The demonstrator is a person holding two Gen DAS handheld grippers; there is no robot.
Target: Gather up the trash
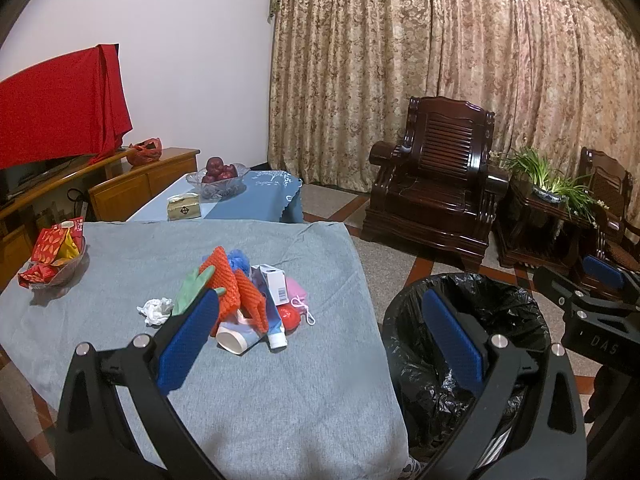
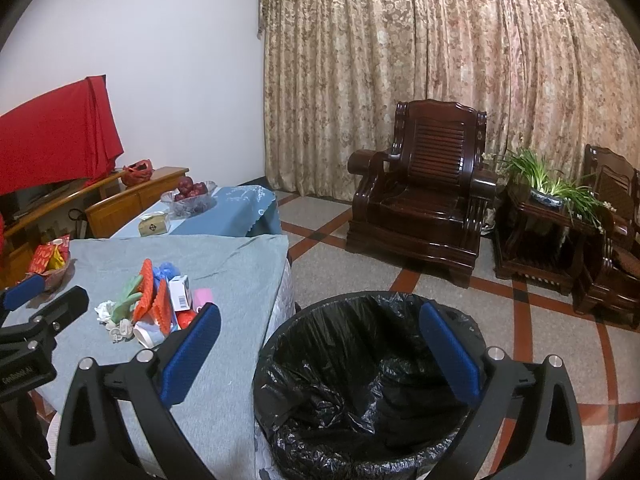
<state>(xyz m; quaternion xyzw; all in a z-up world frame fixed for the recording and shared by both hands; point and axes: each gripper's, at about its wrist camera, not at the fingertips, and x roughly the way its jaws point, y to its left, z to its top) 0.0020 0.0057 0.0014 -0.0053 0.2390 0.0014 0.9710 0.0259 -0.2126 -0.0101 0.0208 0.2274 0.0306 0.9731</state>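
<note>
Both tools spread wide and empty — left tool [image 1: 320, 336] over trash pile [image 1: 244, 300], right tool [image 2: 320, 348] over bin [image 2: 360, 380].

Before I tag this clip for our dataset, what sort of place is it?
Most likely a home living room: a carved wooden armchair, floor-length curtains, and a fruit bowl on a cloth-covered table.

My left gripper [image 1: 320, 344] and right gripper [image 2: 320, 356] are matt black plastic with rough blue pads [image 1: 454, 344] and shiny metal pins. The table [image 1: 280, 400] wears soft grey matt cloth, creased. On it lie crumpled white paper [image 1: 155, 310], orange foam netting [image 1: 228, 280], a glossy tube [image 1: 276, 320]. The bin liner [image 2: 360, 380] is thin, wrinkled, glossy black plastic. The armchair [image 2: 420, 200] is dark polished wood; the fruit bowl [image 1: 218, 182] is clear cut glass.
</note>
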